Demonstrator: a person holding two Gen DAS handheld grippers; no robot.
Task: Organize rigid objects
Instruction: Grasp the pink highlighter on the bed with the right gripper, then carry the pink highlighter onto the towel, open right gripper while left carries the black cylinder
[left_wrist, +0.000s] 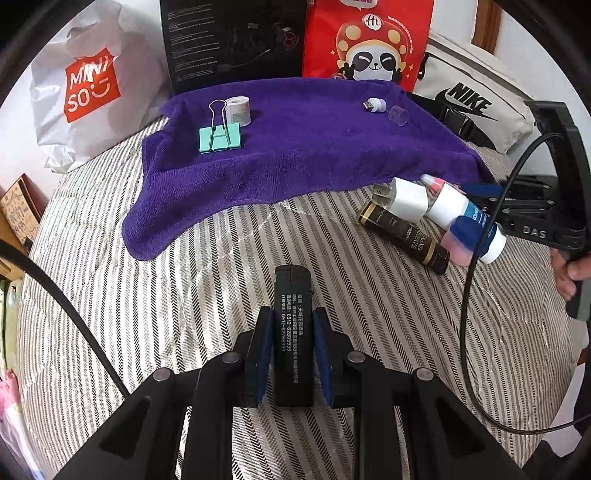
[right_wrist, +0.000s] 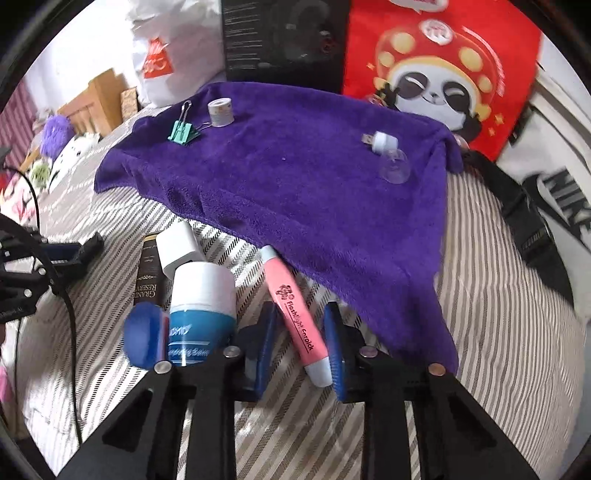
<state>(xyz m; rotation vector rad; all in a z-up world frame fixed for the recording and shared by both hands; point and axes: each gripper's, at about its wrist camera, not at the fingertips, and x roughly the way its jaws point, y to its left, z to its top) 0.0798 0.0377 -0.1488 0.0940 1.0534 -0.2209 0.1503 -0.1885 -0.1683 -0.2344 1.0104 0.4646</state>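
My left gripper (left_wrist: 293, 312) is shut on a black lighter (left_wrist: 293, 295) with white print, held over the striped bedcover (left_wrist: 166, 295). In the right wrist view my right gripper (right_wrist: 300, 314) is shut on a pink earpick pen (right_wrist: 291, 299) that lies slanted between the blue pads (right_wrist: 334, 350). Just left of it stand a white and blue bottle (right_wrist: 203, 295), a white charger (right_wrist: 179, 247) and a black and gold tube (right_wrist: 149, 273). On the purple towel (left_wrist: 295, 147) rest a mint binder clip (left_wrist: 219, 138), a tape roll (left_wrist: 238, 110), a small USB light (left_wrist: 375, 104) and a clear cap (left_wrist: 399, 115).
Behind the towel stand a white Miniso bag (left_wrist: 88, 92), a black box (left_wrist: 236, 40), a red panda bag (left_wrist: 369, 40) and a white Nike bag (left_wrist: 469, 99). A black cable (left_wrist: 469, 295) hangs at the right by a person's hand (left_wrist: 569, 273).
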